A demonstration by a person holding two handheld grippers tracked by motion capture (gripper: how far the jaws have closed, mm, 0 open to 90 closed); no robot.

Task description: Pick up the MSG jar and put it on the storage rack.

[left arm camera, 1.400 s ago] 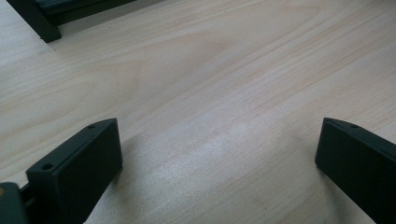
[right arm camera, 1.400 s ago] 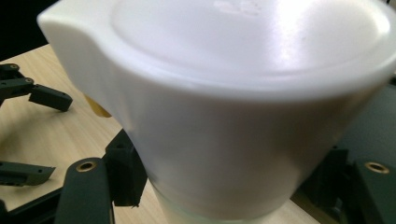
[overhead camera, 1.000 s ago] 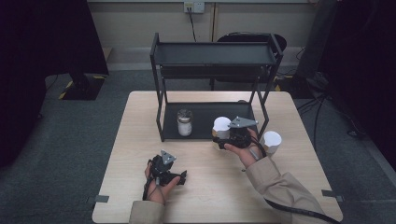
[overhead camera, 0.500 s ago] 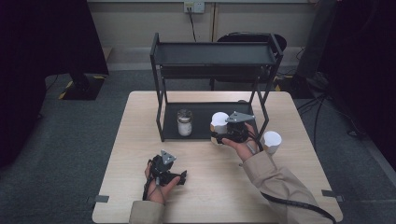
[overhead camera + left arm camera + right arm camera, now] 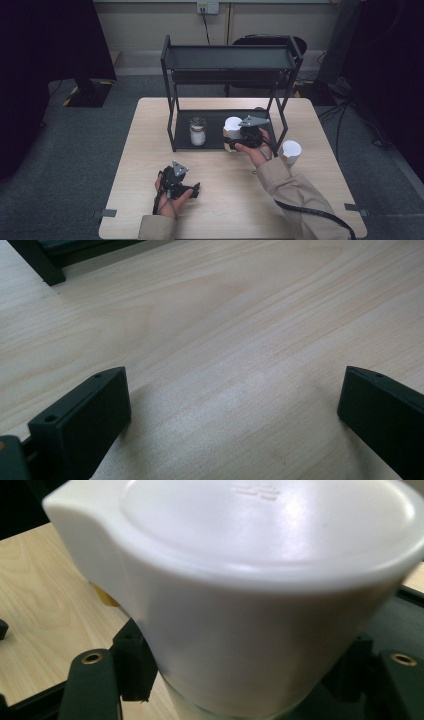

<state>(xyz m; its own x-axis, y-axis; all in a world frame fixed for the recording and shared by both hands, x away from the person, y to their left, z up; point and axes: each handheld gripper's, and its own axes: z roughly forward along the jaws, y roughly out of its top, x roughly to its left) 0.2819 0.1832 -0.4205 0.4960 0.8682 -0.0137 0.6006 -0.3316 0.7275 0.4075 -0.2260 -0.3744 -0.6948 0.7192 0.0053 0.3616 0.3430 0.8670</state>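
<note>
A white-lidded container (image 5: 233, 125) hangs at the front edge of the black rack's lower shelf (image 5: 220, 120), with my right gripper (image 5: 232, 141) shut on its body below the lid. In the right gripper view the container (image 5: 260, 580) looms large and both black fingers (image 5: 95, 680) press its sides. A small jar with a grey lid (image 5: 198, 131) stands on the same shelf, to the left of the container. My left gripper (image 5: 196, 188) rests on the table near the front edge, open. Its jaws (image 5: 235, 405) stand wide apart over bare wood.
The black two-tier rack (image 5: 230, 57) stands at the back of the wooden table (image 5: 150, 150). A white cup-like container (image 5: 291, 150) sits on the table just right of the rack's front right post (image 5: 284, 125). A chair and a cable lie behind the table.
My right gripper has carried the white-lidded container a little away from the person and to the left, up to the lower shelf. The left gripper has stayed still.
</note>
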